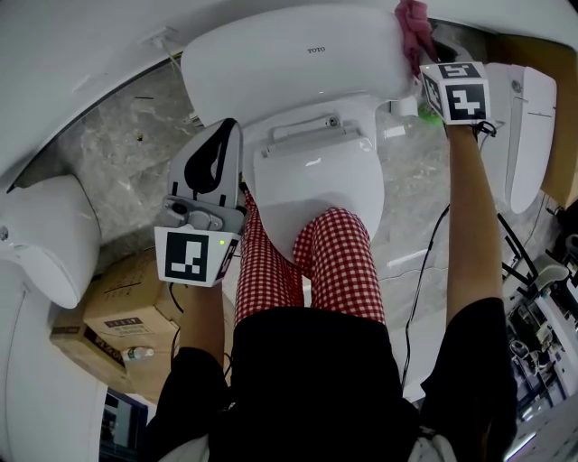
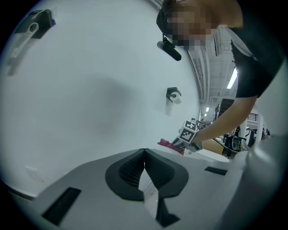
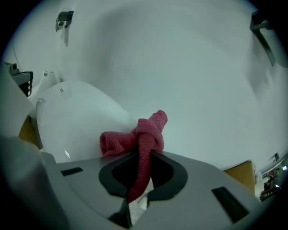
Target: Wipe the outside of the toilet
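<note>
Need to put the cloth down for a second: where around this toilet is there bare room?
The white ceramic tank lid is bare left of the pink cloth. Open grey marble floor lies between it and the neighbouring white toilet. Crowded: black cables to the right, cardboard box lower left.

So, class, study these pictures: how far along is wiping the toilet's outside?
Done: the red cloth is picked up and clamped in the right tool. In hand: it sits at the right end of the tank. Left: the seat lid and the rest; no surface shows wipe marks, so coverage cannot be told. The left tool is shut and empty.
</note>
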Demonstrator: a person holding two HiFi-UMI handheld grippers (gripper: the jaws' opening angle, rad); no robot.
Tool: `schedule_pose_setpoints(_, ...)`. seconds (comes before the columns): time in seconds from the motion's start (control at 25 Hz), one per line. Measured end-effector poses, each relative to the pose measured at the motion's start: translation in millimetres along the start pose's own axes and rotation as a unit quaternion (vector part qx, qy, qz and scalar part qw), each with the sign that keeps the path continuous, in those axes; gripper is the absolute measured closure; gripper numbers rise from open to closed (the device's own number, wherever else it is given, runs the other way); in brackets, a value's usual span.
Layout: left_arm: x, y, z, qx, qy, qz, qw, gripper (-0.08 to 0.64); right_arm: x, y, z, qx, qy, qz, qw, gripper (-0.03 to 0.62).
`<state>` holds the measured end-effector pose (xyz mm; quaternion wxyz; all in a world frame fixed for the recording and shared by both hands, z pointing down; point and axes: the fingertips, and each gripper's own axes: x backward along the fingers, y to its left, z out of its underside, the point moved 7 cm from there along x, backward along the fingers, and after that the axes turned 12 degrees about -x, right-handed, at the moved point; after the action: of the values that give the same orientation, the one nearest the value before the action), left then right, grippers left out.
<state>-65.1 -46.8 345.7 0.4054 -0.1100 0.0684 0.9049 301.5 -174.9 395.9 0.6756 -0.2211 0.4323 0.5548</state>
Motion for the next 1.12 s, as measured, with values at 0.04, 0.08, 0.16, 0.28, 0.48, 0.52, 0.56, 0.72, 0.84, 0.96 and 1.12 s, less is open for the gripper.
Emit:
schedule_pose_setpoints(0.04, 0.0, -0.2, 0.3, 0.000, 0.000, 0.000, 1.0000, 0.551, -0.2, -0.4, 0.0, 0.000, 0.001, 0.000, 1.000, 0.537)
schedule_pose_setpoints(0.08, 0.3, -0.2, 0.6, 0.000, 0.001, 0.000, 1.0000, 0.551, -0.6, -0.9, 0.3, -0.002, 0.002, 0.000, 1.000, 0.537)
schedule_pose_setpoints(0.16, 1.1, 0.3, 1.0, 0.001, 0.002, -0.002, 1.0000, 0.551, -1.4, -1.5, 1.4, -0.006, 0.003, 0.002, 1.000, 0.537)
schedule_pose_setpoints(0.28, 2.2, 1.7, 2.5, 0.003, 0.004, -0.003, 1.0000, 0.551, -1.4, -0.1, 3.4, 0.012, -0.006, 0.022, 1.000, 0.537)
schedule_pose_setpoints(0.48, 8.0, 7.9, 2.0, 0.000, 0.006, -0.009, 0.9999, 0.551, 3.6, 1.6, 5.6, 0.046, -0.013, 0.063, 0.997, 0.537)
schedule_pose_setpoints(0.52, 9.4, 10.1, 1.8, 0.001, 0.005, -0.012, 0.9999, 0.551, 6.0, 0.9, 4.2, 0.046, -0.017, 0.068, 0.996, 0.537)
schedule_pose_setpoints(0.56, 11.0, 12.3, 1.6, 0.001, 0.004, -0.014, 0.9999, 0.551, 9.4, -0.4, 2.0, 0.044, -0.023, 0.072, 0.996, 0.537)
schedule_pose_setpoints(0.72, 18.1, 19.8, 1.3, 0.003, 0.001, -0.024, 0.9997, 0.551, 29.1, -4.6, -11.5, 0.012, -0.063, 0.083, 0.994, 0.537)
schedule_pose_setpoints(0.84, 24.1, 22.1, -0.1, 0.004, -0.003, -0.029, 0.9996, 0.551, 50.8, 1.4, -23.1, 0.019, -0.106, 0.088, 0.990, 0.537)
schedule_pose_setpoints(0.96, 31.5, 26.5, -0.8, 0.006, -0.005, -0.034, 0.9994, 0.551, 73.4, 16.6, -33.5, 0.017, -0.148, 0.071, 0.986, 0.537)
schedule_pose_setpoints(1.12, 41.1, 35.9, -0.6, 0.009, -0.008, -0.045, 0.9989, 0.551, 99.0, 42.4, -51.7, 0.001, -0.201, 0.026, 0.979, 0.537)
